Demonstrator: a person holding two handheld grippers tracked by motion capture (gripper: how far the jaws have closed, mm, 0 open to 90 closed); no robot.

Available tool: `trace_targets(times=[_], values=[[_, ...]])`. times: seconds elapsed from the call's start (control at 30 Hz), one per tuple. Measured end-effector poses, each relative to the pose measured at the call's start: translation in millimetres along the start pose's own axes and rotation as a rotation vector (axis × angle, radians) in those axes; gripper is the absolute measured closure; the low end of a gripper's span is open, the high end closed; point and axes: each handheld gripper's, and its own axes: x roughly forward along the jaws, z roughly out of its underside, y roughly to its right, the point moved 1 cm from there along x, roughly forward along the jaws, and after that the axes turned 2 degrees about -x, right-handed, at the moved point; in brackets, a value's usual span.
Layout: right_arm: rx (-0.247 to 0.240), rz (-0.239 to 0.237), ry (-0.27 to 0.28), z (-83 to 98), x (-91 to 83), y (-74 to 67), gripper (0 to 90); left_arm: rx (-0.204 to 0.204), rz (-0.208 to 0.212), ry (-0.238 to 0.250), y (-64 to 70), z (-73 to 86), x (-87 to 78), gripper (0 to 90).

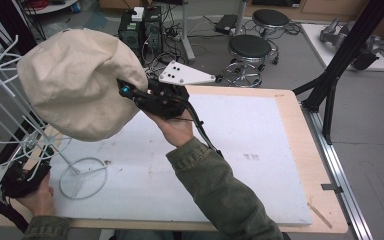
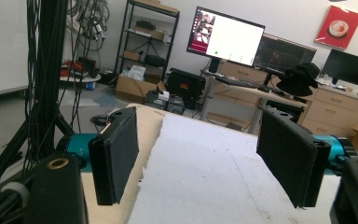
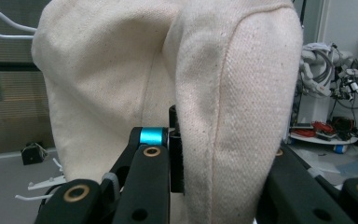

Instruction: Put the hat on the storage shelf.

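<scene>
Right tongs [image 1: 130,92] clenched on the brim of the cream canvas hat [image 1: 75,82], fabric pinched between the pads [image 3: 177,154]. Hat held aloft above the tabletop [image 1: 240,150], beside the upper prongs of the white wire hat rack [image 1: 10,95], likely for hanging there. Left tongs [image 2: 205,154] released, jaws wide apart with nothing between, parked near the rack's ring base [image 1: 82,177], probably to steady it.

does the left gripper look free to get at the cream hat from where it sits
Probably yes: the left gripper is open and empty, low beside the white wire rack, while the right gripper holds the cream hat up above it.
</scene>
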Motion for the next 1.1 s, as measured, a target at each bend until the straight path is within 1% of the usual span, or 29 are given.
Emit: trace_targets(times=[0.07,0.1,0.13,0.17,0.23,0.3,0.33,0.4,0.43,0.5,0.53,0.63,0.73,0.8,0.87,0.9,0.97,1.03,1.1], values=[[0.003,0.001,0.000,0.6,0.7,0.1,74.5,0.000,0.000,0.000,0.1,0.0,-0.1,29.5],[0.010,0.005,-0.002,1.0,1.1,-0.1,72.1,0.001,-0.001,0.001,0.0,0.0,-0.1,29.5],[0.016,0.008,0.000,1.6,1.9,0.0,66.8,0.000,-0.001,0.001,0.0,0.0,-0.2,29.5],[0.023,0.016,0.001,2.1,2.6,0.0,58.5,-0.001,-0.001,0.001,-0.1,-0.1,-0.3,29.4],[0.035,0.044,-0.007,4.0,3.3,-0.6,45.6,-0.001,-0.002,0.002,-0.4,-0.2,-0.7,29.5],[0.035,0.043,-0.011,5.9,2.8,-0.3,38.1,-0.005,-0.003,0.004,-0.7,-0.2,-1.1,29.4],[0.033,0.058,-0.021,7.6,1.9,-0.6,32.7,-0.005,-0.004,0.001,-1.1,-0.3,-1.4,29.5],[0.028,0.073,-0.037,11.3,-0.5,-0.1,21.1,-0.003,-0.006,0.002,-1.3,-0.5,-1.8,29.5],[0.027,0.096,-0.043,13.8,-3.0,0.2,19.4,-0.003,-0.007,0.002,-1.2,-0.6,-2.2,29.5],[0.019,0.151,-0.055,18.6,-10.0,2.2,10.8,-0.001,-0.007,0.006,-1.0,-0.5,-2.6,29.5],[0.019,0.182,-0.061,20.7,-14.5,3.8,10.8,0.000,-0.008,0.006,-1.1,-0.5,-3.0,29.5],[0.005,0.235,-0.069,27.3,-32.2,9.8,10.7,0.000,-0.010,0.007,-1.1,-0.7,-3.8,29.5],[0.000,0.301,-0.091,33.6,-51.0,16.3,10.7,0.003,-0.012,0.008,-0.4,-0.9,-4.3,29.5],[0.009,0.356,-0.103,39.1,-64.5,21.2,10.7,0.009,-0.012,0.005,0.3,-0.8,-4.3,29.4],[0.018,0.398,-0.119,43.9,-73.8,24.0,10.6,0.012,-0.013,0.006,1.1,-0.7,-4.2,29.4],[0.014,0.423,-0.120,47.1,-78.8,25.1,10.6,0.009,-0.015,0.006,1.8,-0.6,-4.5,29.4],[0.010,0.461,-0.129,52.5,-88.2,26.8,10.6,0.015,-0.014,0.006,2.5,-0.7,-5.5,29.4],[0.018,0.498,-0.140,56.9,-97.4,29.1,10.6,0.014,-0.016,0.010,3.2,-0.8,-6.6,29.4],[0.026,0.517,-0.146,61.2,-107.6,31.9,10.6,0.012,-0.017,0.010,3.7,-0.8,-7.4,29.4]])
